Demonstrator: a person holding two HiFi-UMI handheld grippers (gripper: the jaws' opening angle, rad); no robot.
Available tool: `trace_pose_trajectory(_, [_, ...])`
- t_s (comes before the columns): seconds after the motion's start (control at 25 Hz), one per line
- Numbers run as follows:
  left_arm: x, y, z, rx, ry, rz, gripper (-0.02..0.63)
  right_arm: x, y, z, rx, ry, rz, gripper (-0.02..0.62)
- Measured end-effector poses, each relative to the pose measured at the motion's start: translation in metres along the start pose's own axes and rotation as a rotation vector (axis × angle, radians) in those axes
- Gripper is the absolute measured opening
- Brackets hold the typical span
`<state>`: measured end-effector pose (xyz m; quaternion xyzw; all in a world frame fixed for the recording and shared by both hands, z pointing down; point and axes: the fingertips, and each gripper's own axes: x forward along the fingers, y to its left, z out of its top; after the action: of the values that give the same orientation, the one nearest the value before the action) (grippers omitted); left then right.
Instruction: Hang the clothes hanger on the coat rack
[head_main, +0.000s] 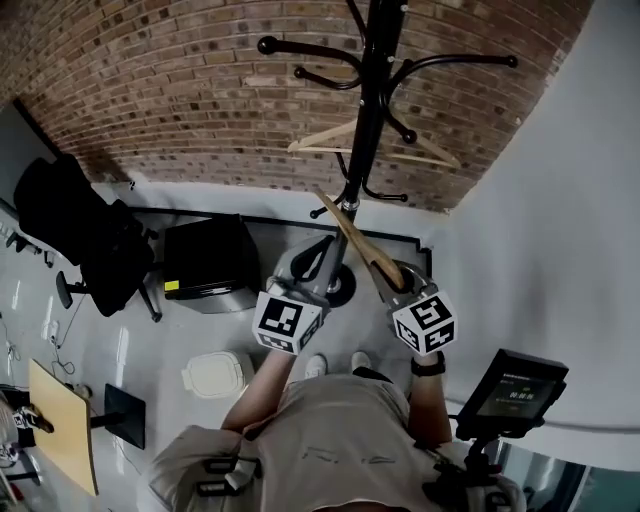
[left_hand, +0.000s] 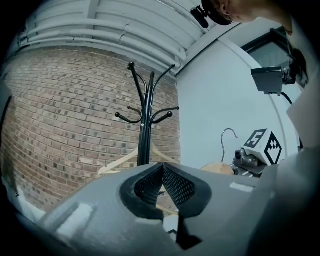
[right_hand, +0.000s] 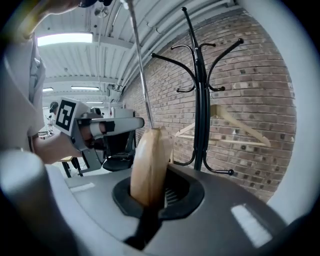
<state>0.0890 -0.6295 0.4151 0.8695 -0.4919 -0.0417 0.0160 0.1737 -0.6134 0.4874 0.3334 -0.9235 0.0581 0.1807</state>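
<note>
The right gripper (right_hand: 153, 192) has its jaws clamped on one end of a wooden clothes hanger (right_hand: 150, 165). The wood stands up between the pads, and its metal hook (right_hand: 140, 65) rises past the top of the right gripper view. The left gripper (left_hand: 162, 169) has its jaws closed together with nothing between them.

In the head view, the held hanger (head_main: 355, 240) slants up from the right gripper (head_main: 392, 278) towards the black coat rack (head_main: 370, 100). It stops just short of the rack's pole, low among the hooks. The left gripper (head_main: 318, 262) sits close on the other side of that pole, apart from the hanger. A second wooden hanger (head_main: 425, 152) already hangs on the rack, on the brick-wall side.

Each gripper's cube shows only black-and-white square markers. A small screen (head_main: 515, 385), well to the right of the rack, shows lines too small to read. A yellow label on the black case (head_main: 205, 262) left of the rack's base is also illegible.
</note>
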Motion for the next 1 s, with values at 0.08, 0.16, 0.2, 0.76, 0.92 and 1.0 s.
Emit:
trace_pose_trajectory(0.08, [0.003,0.007,0.005,0.012,0.000,0.034,0.002,0.004,-0.010,0.007,-0.023,-0.013,0.062,0.005])
trace_pose_trajectory(0.16, [0.005,0.017,0.007,0.023,-0.003,0.074,0.002,0.007,-0.020,0.019,-0.036,-0.048,0.125,0.005])
trace_pose_trajectory(0.2, [0.007,0.022,0.007,0.026,-0.006,0.093,0.002,0.008,-0.024,0.026,-0.046,-0.067,0.155,0.005])
trace_pose_trajectory(0.76, [0.009,0.017,0.018,0.046,-0.048,0.185,0.002,0.036,-0.037,0.110,-0.261,-0.020,0.525,0.003])
trace_pose_trajectory(0.92, [0.006,0.016,0.016,0.054,-0.049,0.215,0.002,0.048,-0.039,0.128,-0.293,0.015,0.632,0.005])
trace_pose_trajectory(1.0, [0.006,0.014,0.012,0.037,-0.038,0.221,0.002,0.054,-0.045,0.136,-0.275,0.022,0.677,0.005])
